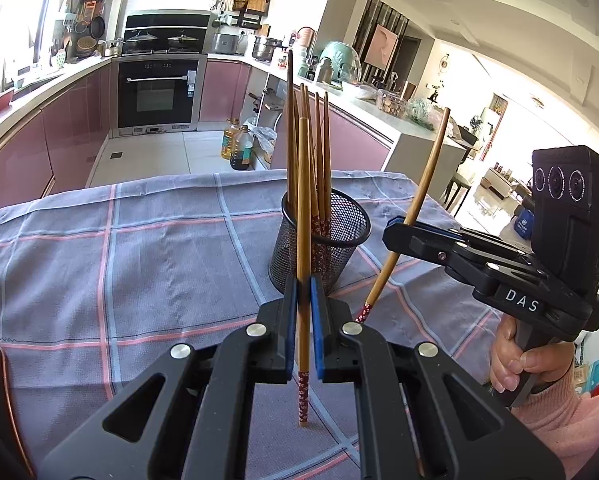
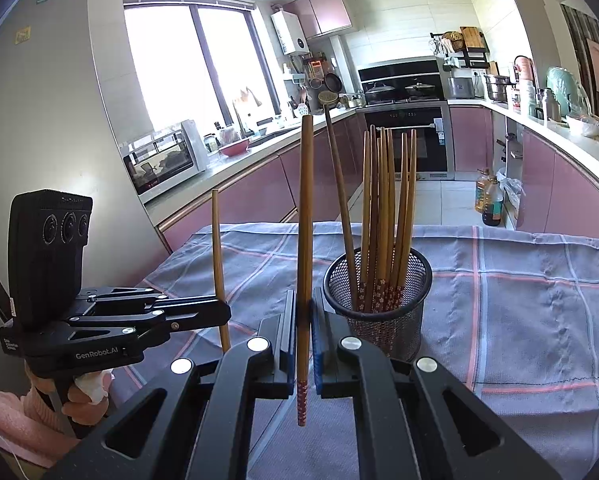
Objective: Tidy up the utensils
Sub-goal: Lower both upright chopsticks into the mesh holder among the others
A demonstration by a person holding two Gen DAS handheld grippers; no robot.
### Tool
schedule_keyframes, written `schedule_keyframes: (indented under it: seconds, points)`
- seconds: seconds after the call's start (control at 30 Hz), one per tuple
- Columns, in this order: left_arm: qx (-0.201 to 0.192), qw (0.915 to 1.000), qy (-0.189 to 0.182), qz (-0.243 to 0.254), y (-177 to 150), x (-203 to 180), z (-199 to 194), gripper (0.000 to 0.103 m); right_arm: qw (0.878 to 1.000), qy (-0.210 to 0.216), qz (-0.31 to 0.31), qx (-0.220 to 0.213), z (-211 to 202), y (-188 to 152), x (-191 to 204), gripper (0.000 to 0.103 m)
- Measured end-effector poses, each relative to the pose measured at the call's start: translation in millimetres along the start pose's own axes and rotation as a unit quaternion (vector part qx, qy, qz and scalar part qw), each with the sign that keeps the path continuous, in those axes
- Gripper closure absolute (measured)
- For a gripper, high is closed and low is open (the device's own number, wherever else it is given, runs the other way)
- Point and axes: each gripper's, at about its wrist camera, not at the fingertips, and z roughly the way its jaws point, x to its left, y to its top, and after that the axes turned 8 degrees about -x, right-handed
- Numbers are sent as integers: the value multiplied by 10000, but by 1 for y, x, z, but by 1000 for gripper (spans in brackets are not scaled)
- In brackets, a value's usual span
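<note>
The chopsticks are thin brown bamboo sticks, each with a red end speckled with small white flowers. A bunch of them (image 2: 383,216) stands red ends down in a black wire-mesh cup (image 2: 379,312), fanning out a little above the rim. The cup sits on a table under a grey cloth (image 2: 519,300) crossed with pink and pale blue lines.

The left gripper (image 1: 304,300) is just in front of the cup, its blue-padded fingers (image 1: 292,320) closed narrowly on a single chopstick (image 1: 303,240) held almost upright, red end hanging below the pads. The right gripper (image 2: 304,320) is just beside the cup, clamped the same way on another chopstick (image 2: 305,220), red end down.
</note>
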Motion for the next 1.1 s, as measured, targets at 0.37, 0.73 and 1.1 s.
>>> schedule_keyframes:
  seconds: [0.37,0.73,1.1]
  points:
    - [-64,10000,38,19,4,-2,0,95,9999,-41,-58,-117,-6,6,0,97]
    - [-204,9998,3,43,11,-5,-6,95,9996,-82,-111,-251,-13,12,-2,97]
    - [-252,9997,-32,40,14,-6,-9,95,9993,-99,-137,-324,-16,16,-3,97]
